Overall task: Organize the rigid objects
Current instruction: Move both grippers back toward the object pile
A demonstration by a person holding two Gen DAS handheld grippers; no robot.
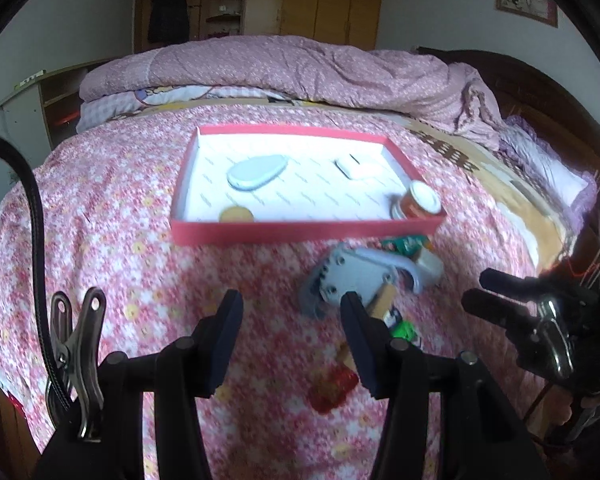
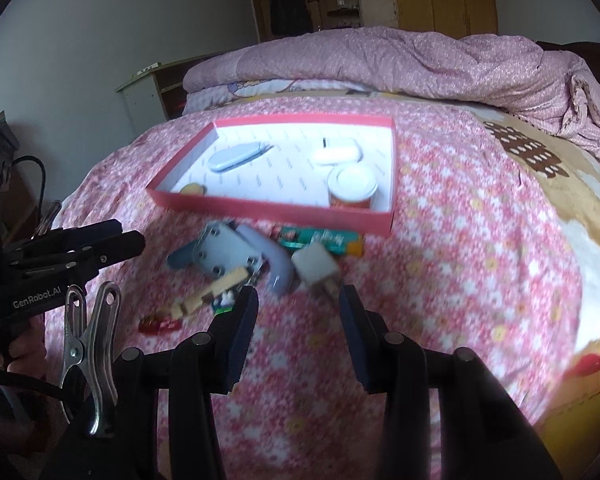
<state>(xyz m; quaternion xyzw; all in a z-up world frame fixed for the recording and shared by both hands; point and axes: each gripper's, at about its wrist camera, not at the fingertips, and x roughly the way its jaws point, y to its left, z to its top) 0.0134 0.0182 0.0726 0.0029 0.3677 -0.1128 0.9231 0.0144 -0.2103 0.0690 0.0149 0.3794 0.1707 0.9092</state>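
Lying on the flowered bedspread (image 2: 460, 240), the loose pile sits just below the near wall of the red tray (image 2: 268, 206) in both views, well apart from either set of fingers. Nearest the right gripper (image 2: 298, 320) is the white charger plug (image 2: 316, 268), a smooth hard cube with its prongs aimed toward the lower edge of the right wrist view, just above the gap between the fingers and slightly right of centre. The jaws stand parted with nothing between them. The left gripper (image 1: 292, 332) also stands parted and empty; the grey handle bracket (image 1: 356, 276), a flat matte plate with screw holes and a curved lever, lies above its right finger, its long axis slanting from lower left to upper right. A wooden block (image 2: 216, 292), a red translucent piece (image 2: 158, 324) and a green packet (image 2: 320, 240) lie around it. By my judgement the plug is the right hand's easier reach. Already inside the tray are a grey-blue oval case (image 2: 236, 156), a white capsule-shaped case (image 2: 336, 154), a white-lidded jar (image 2: 352, 188) and a yellow disc (image 2: 194, 189).
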